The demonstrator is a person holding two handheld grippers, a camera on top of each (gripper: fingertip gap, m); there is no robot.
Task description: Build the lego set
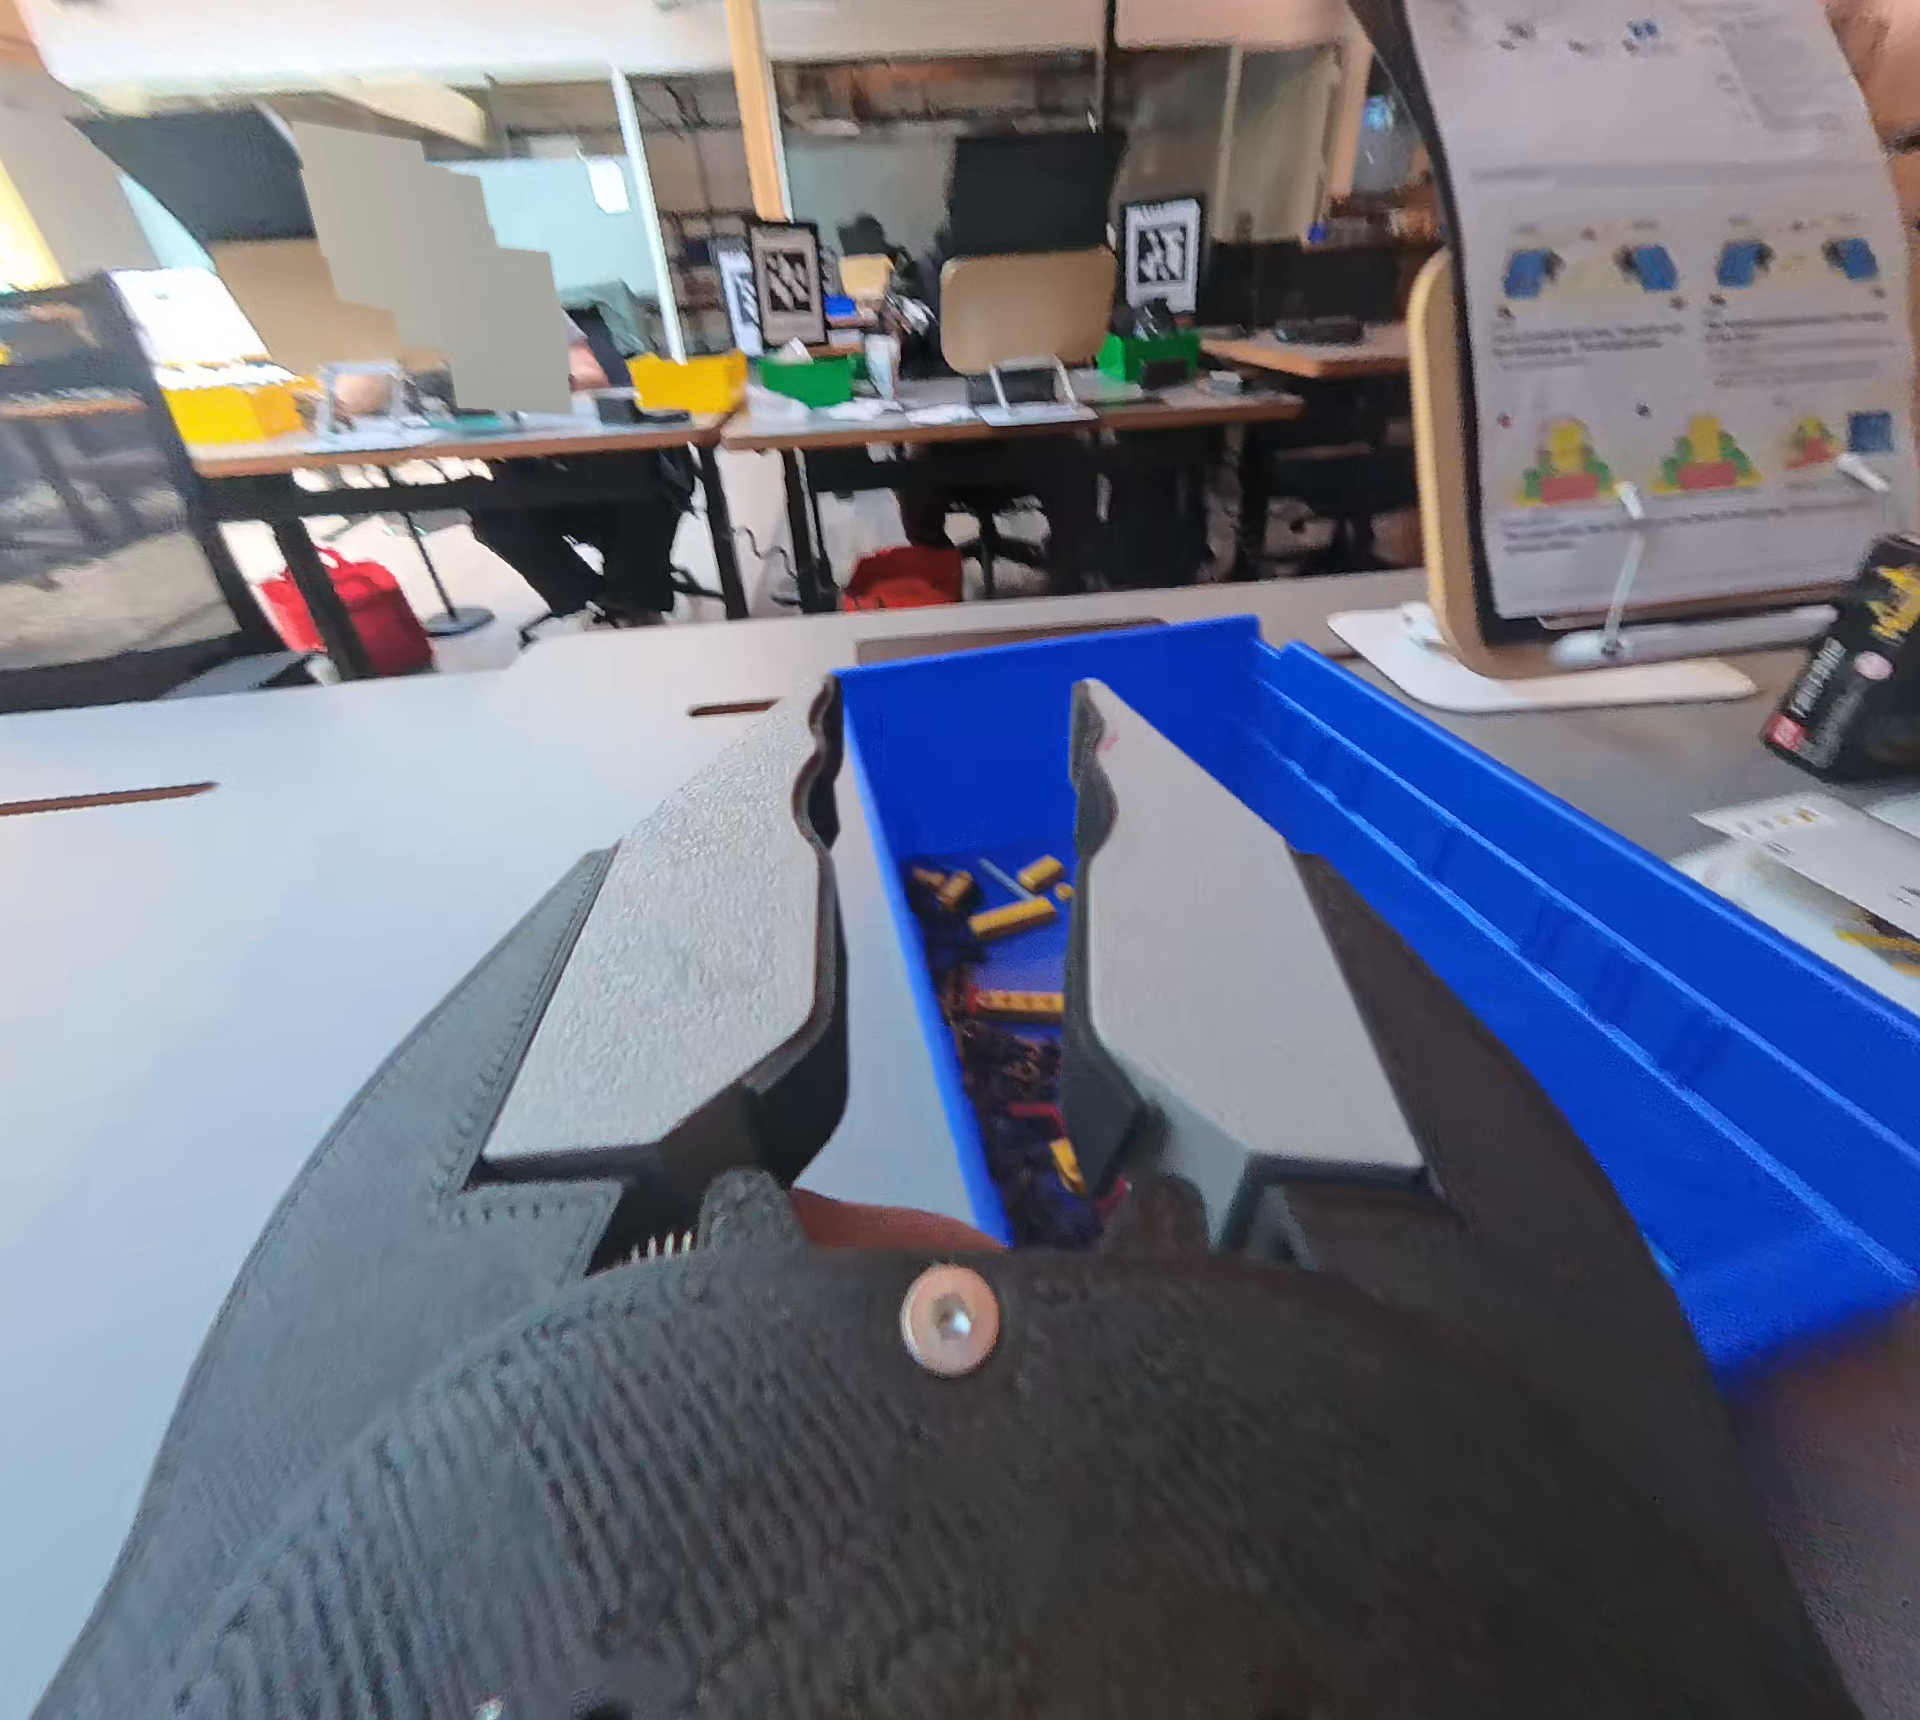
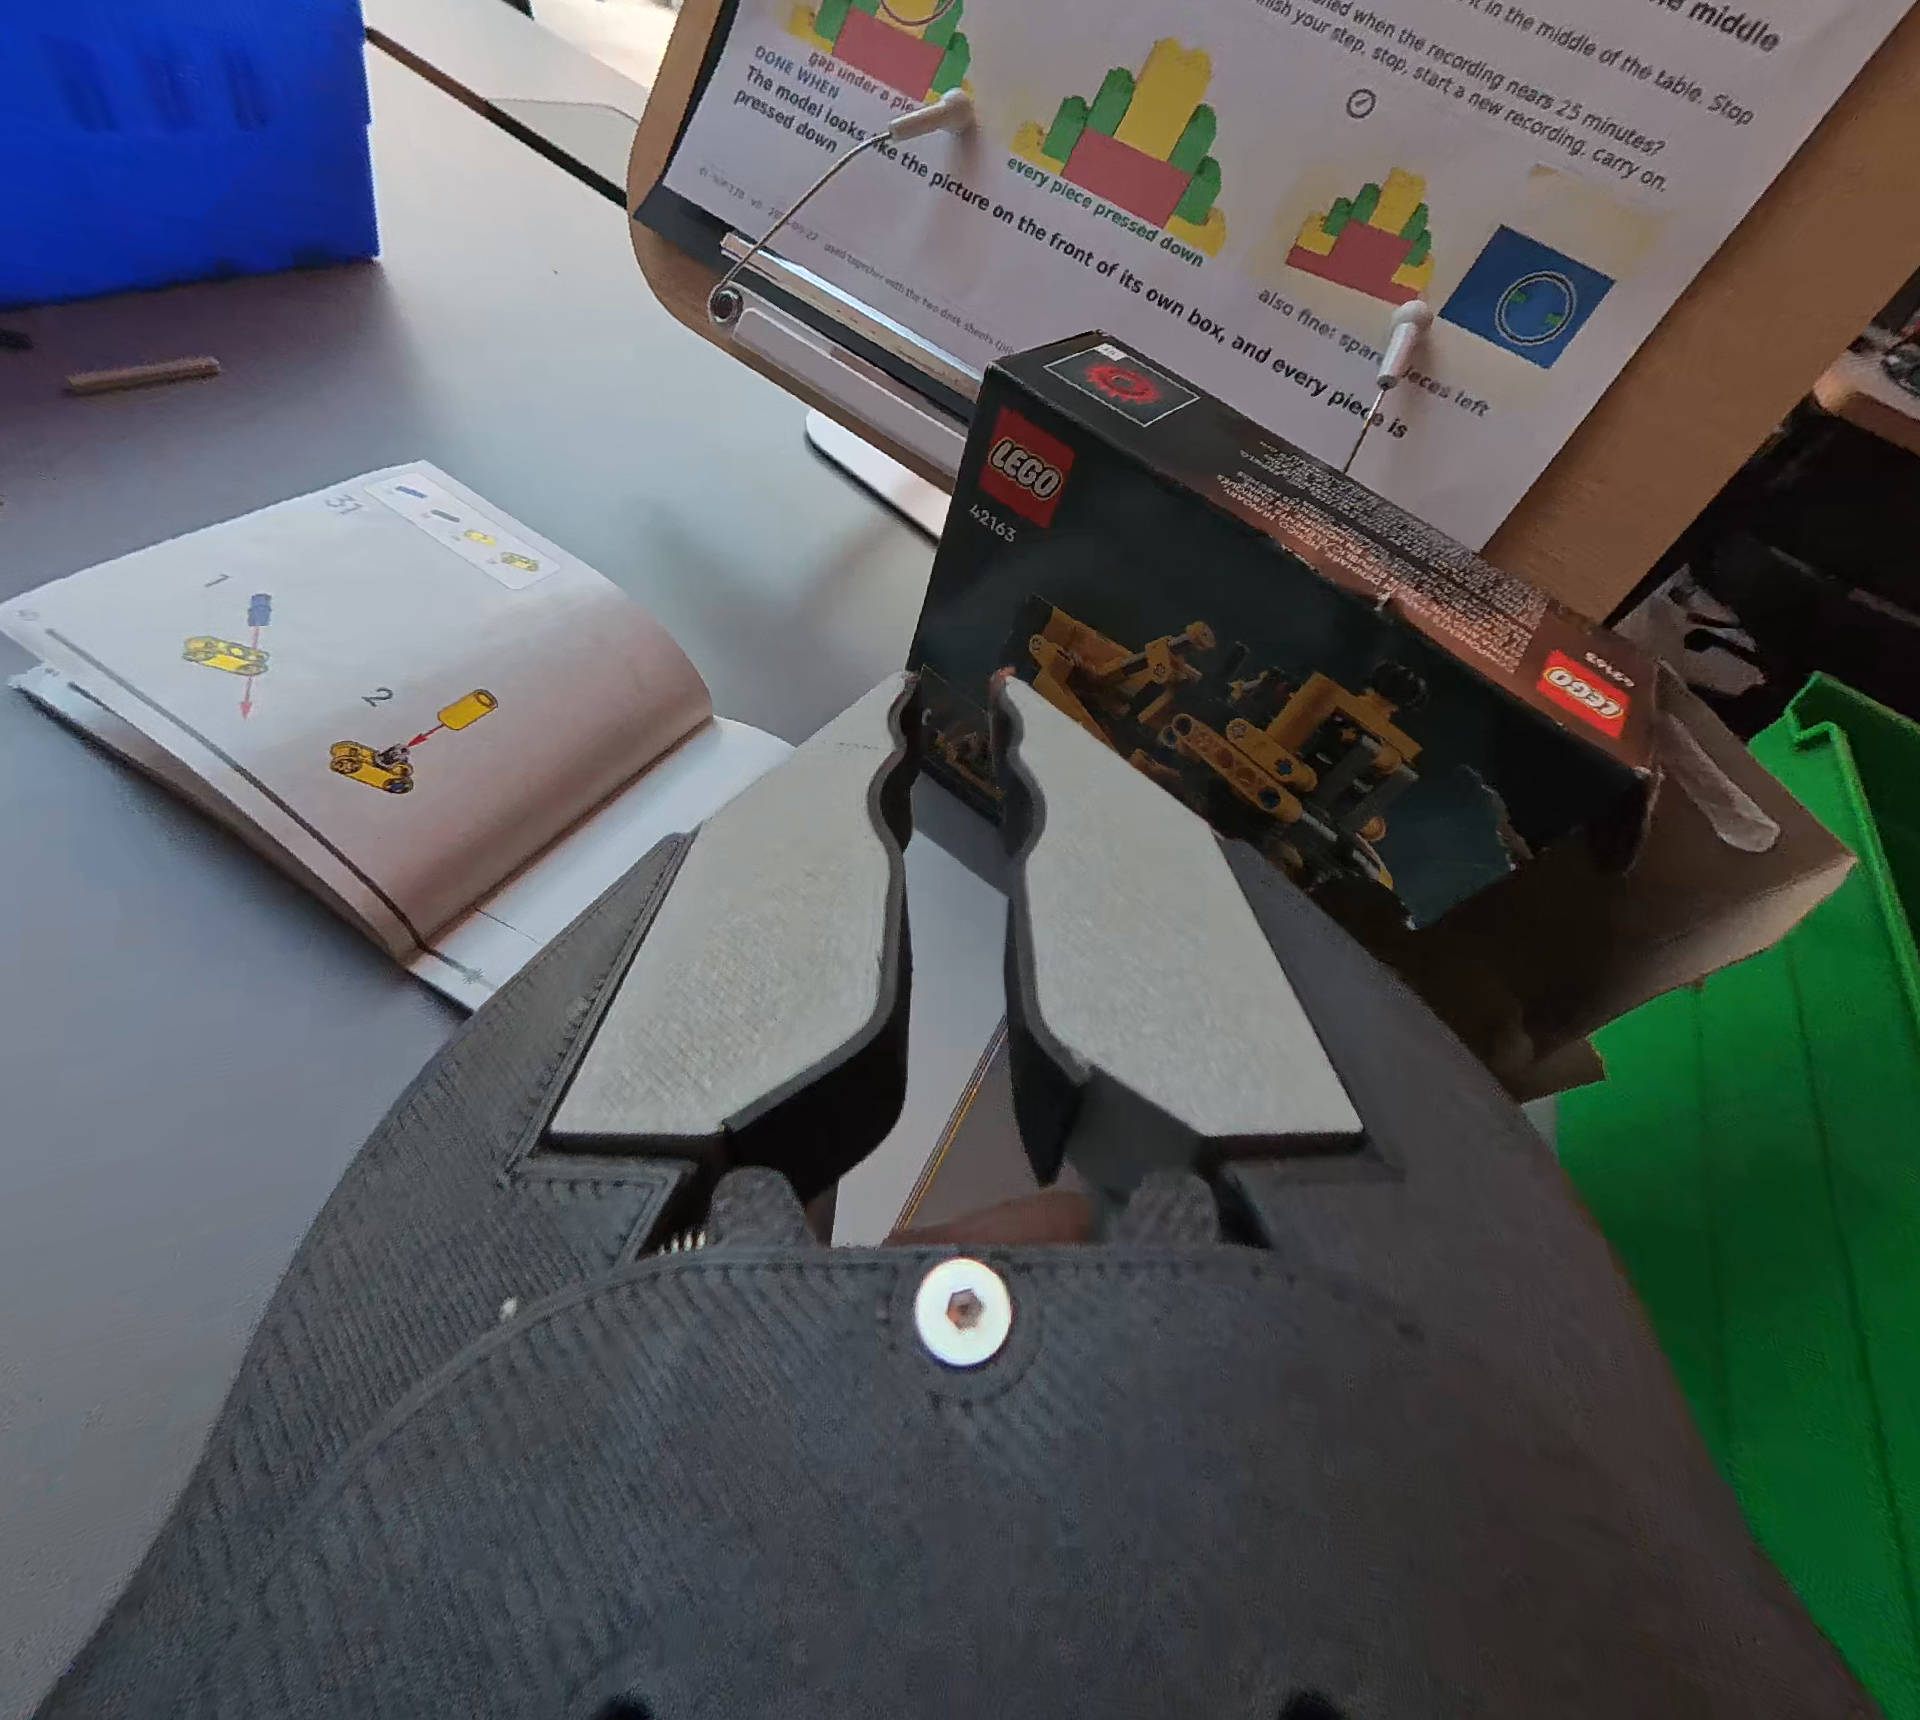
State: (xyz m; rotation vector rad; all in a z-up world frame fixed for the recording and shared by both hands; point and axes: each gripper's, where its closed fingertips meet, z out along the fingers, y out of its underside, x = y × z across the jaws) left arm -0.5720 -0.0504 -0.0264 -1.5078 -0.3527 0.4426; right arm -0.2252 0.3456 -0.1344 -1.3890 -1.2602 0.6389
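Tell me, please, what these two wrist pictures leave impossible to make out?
- Left wrist view: the near end of the blue bin and most loose pieces sit behind the left gripper.
- Left wrist view: the instruction sheet is motion-blurred.
- Right wrist view: the box has its lower front hidden by the right gripper.
- Right wrist view: the green bin is cut off by the right edge.
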